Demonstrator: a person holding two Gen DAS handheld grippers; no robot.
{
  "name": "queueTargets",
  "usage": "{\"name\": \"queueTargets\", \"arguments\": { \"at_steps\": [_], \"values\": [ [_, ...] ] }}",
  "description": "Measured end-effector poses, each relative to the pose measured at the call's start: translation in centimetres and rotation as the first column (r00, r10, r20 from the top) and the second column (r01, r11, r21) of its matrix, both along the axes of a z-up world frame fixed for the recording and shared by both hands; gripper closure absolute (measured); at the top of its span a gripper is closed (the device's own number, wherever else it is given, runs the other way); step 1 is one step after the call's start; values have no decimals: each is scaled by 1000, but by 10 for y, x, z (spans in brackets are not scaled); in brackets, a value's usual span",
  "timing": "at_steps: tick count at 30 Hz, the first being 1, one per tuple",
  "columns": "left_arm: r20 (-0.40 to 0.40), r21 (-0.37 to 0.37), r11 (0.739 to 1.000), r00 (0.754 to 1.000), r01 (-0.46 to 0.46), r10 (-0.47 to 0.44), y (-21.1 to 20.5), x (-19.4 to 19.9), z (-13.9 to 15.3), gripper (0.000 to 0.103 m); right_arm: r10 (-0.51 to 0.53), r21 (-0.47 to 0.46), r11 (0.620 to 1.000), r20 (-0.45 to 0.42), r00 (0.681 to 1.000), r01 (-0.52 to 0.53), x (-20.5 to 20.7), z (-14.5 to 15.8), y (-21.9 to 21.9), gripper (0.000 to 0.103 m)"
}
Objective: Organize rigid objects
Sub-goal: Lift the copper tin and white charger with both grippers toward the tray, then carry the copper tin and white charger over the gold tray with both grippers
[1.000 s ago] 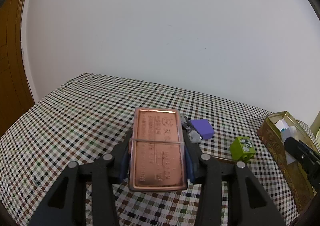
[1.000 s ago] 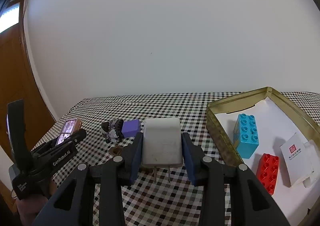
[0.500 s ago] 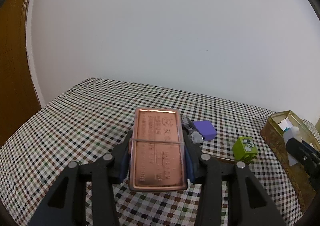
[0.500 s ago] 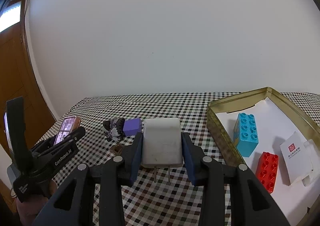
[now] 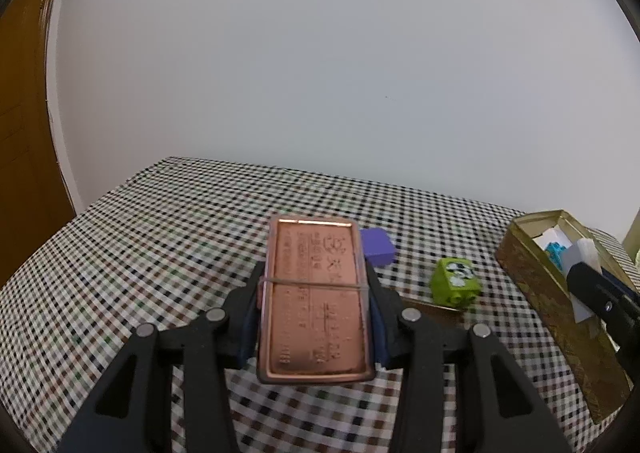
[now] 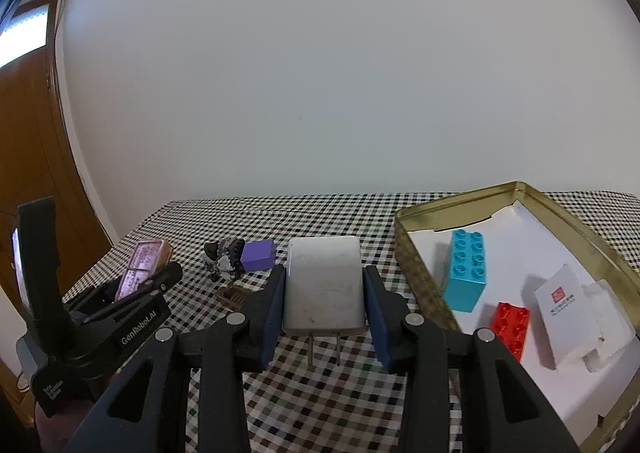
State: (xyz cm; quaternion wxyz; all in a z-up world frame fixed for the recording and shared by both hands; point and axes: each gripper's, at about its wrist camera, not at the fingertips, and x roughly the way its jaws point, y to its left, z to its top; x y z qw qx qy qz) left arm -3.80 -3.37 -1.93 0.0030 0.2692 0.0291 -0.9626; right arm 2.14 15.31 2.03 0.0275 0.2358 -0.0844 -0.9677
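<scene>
The left gripper (image 5: 314, 317) has its fingers clamped on a flat copper-coloured rectangular tin (image 5: 314, 299), held above the checkered bench (image 5: 160, 253). The right gripper (image 6: 324, 307) has its fingers pinching a white two-pronged plug adapter (image 6: 324, 287) beside the open gold metal box (image 6: 416, 281).

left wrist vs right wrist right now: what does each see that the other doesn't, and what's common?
Left wrist only: the green block on the checked cloth, right of the left gripper.
Right wrist only: the red brick and white card in the gold tin, and the grey-black figure.
Both: the copper case clamped in the left gripper, the white charger in the right gripper, the purple block, the tin and its blue brick.
</scene>
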Motion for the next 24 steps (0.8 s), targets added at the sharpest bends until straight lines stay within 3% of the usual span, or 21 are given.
{"name": "queueTargets", "arguments": {
  "at_steps": [12, 24],
  "values": [
    [-20, -46, 999, 999, 25, -26, 26, 8, 4, 59, 0, -16, 1000, -60, 998, -1, 19, 6, 24, 62],
    [-46, -41, 994, 994, 101, -103, 61, 13, 13, 59, -34, -13, 999, -137, 990, 32, 35, 17, 59, 62]
  ]
}}
